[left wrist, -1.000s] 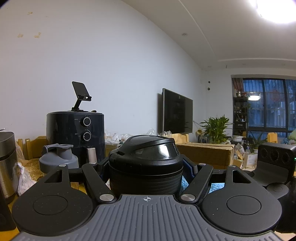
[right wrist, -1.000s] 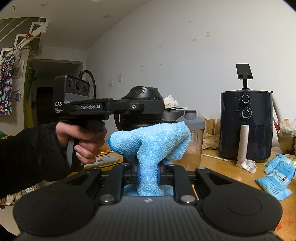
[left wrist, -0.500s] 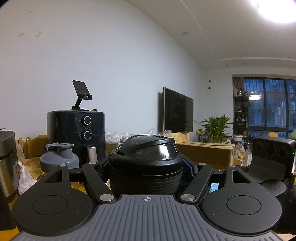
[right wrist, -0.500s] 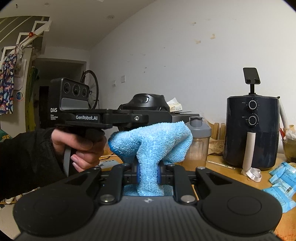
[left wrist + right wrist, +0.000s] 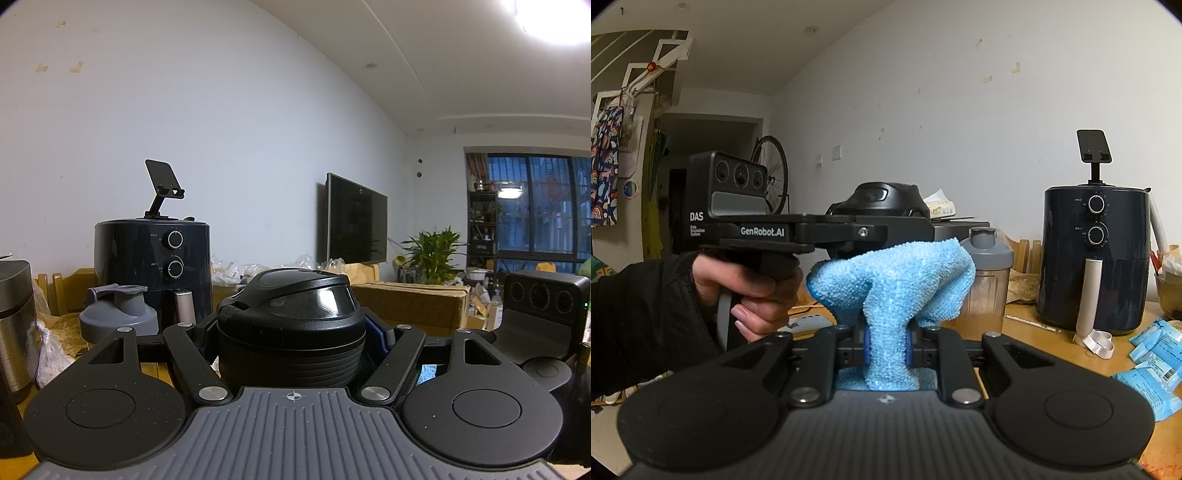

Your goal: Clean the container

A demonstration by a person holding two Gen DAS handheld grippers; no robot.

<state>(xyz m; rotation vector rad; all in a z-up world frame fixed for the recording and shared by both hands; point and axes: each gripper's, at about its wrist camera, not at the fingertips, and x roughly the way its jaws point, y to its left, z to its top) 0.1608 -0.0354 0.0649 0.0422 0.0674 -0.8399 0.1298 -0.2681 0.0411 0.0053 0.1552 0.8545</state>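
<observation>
A black container with a domed lid (image 5: pixel 291 325) sits between the fingers of my left gripper (image 5: pixel 293 341), which is shut on its ribbed body. In the right wrist view the same container (image 5: pixel 882 199) is held level in the left gripper (image 5: pixel 831 232) by a person's hand (image 5: pixel 750 288) in a black sleeve. My right gripper (image 5: pixel 886 347) is shut on a light blue microfibre cloth (image 5: pixel 894 280). The cloth bunches above the pads, just below and in front of the container; whether they touch I cannot tell. The right gripper's camera block (image 5: pixel 543 314) shows at the right edge of the left wrist view.
A dark air fryer (image 5: pixel 1093 258) with a phone stand on top stands on the wooden table (image 5: pixel 1034 328). A shaker bottle with a grey lid (image 5: pixel 986 280) is behind the cloth. Blue packets (image 5: pixel 1156 365) lie at the right, a steel pot (image 5: pixel 14 325) at the left.
The right wrist view has shifted slightly, so the air fryer sits a little further right. Both grips are unchanged and the left gripper has stayed put.
</observation>
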